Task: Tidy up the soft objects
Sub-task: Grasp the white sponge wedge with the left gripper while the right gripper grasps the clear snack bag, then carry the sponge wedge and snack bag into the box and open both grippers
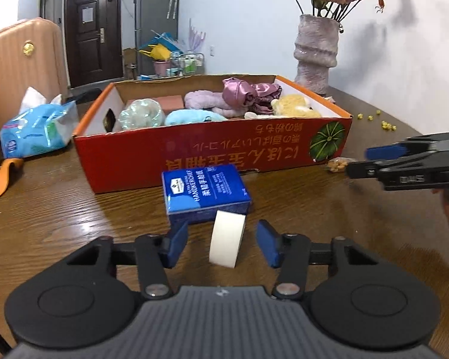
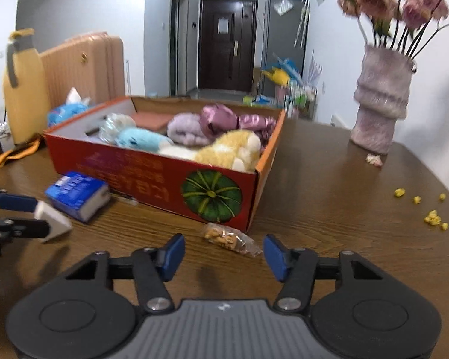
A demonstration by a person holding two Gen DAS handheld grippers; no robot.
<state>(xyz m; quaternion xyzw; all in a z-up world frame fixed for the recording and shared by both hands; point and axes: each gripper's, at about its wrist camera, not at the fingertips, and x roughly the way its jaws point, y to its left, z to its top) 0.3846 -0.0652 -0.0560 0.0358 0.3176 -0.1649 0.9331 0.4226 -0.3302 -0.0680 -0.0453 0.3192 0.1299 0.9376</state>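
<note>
A red cardboard box stands on the wooden table and holds several soft things: a yellow plush toy, a light blue plush, a lilac towel and purple satin cloth. My left gripper is open, its pads on either side of a white tape roll that stands on edge, not touching it. A blue handkerchief pack lies just beyond. My right gripper is open and empty above the table, just short of a small snack bag.
A pink vase with dried flowers stands at the back right. Yellow crumbs lie on the table's right side. A blue tissue pack, a yellow jug and a pink suitcase are at the left.
</note>
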